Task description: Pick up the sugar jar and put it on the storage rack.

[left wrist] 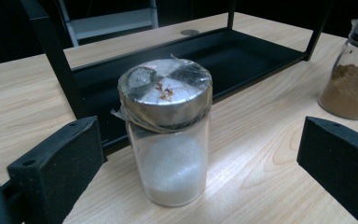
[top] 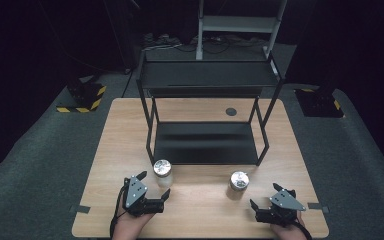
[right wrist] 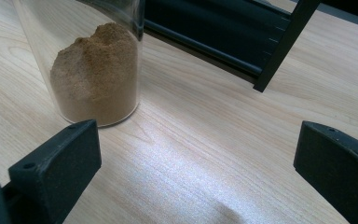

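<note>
Two glass jars with foil-covered lids stand on the wooden table (top: 130, 130), in front of a black two-tier rack (top: 205, 150). The left jar (top: 162, 172) (left wrist: 170, 135) holds white powder. My left gripper (top: 154, 184) (left wrist: 198, 144) is open, with the jar standing between its spread jaws and touching neither. The right jar (top: 238, 184) (right wrist: 98, 70) (left wrist: 354, 74) holds brown powder. My right gripper (top: 265, 195) (right wrist: 198, 154) is open just right of and nearer than that jar. Bare wood lies between its jaws, and the jar stands beyond its left jaw.
The rack's front legs and lower shelf edge (left wrist: 242, 51) (right wrist: 279, 42) run close behind both jars. A round cable hole (top: 231, 111) sits at the table's back. A white frame (top: 240, 22) and two striped floor bases (top: 82, 97) lie beyond the table.
</note>
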`<state>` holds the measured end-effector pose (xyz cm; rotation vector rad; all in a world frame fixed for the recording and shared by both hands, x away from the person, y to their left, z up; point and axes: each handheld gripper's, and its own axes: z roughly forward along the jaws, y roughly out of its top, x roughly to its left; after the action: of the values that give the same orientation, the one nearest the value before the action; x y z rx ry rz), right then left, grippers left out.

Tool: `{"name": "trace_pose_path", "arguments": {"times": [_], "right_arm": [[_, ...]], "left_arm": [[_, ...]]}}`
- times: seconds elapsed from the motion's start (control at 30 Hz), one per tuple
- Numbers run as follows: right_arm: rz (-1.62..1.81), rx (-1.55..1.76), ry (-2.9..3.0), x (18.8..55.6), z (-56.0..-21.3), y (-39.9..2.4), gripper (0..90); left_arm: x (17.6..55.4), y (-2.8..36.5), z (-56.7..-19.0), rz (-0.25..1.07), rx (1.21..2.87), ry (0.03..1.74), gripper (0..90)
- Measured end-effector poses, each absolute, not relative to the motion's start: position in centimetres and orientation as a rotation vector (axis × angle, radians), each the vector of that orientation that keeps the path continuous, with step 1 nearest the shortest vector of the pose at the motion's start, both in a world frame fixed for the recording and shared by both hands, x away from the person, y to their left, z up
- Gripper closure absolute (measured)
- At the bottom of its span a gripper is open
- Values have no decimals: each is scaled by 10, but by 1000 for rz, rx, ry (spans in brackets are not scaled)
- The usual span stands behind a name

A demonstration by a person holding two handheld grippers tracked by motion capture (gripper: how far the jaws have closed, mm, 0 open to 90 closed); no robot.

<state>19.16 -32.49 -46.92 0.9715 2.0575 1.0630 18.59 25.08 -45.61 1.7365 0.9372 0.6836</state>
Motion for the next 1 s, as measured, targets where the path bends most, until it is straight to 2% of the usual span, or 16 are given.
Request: {"name": "trace_pose_path", "arguments": {"times": [1.0], "right_arm": [[1070,971,2058,192,-469,-326,0]], "left_arm": [[216,239,-462,683,1717,959,5]]}}
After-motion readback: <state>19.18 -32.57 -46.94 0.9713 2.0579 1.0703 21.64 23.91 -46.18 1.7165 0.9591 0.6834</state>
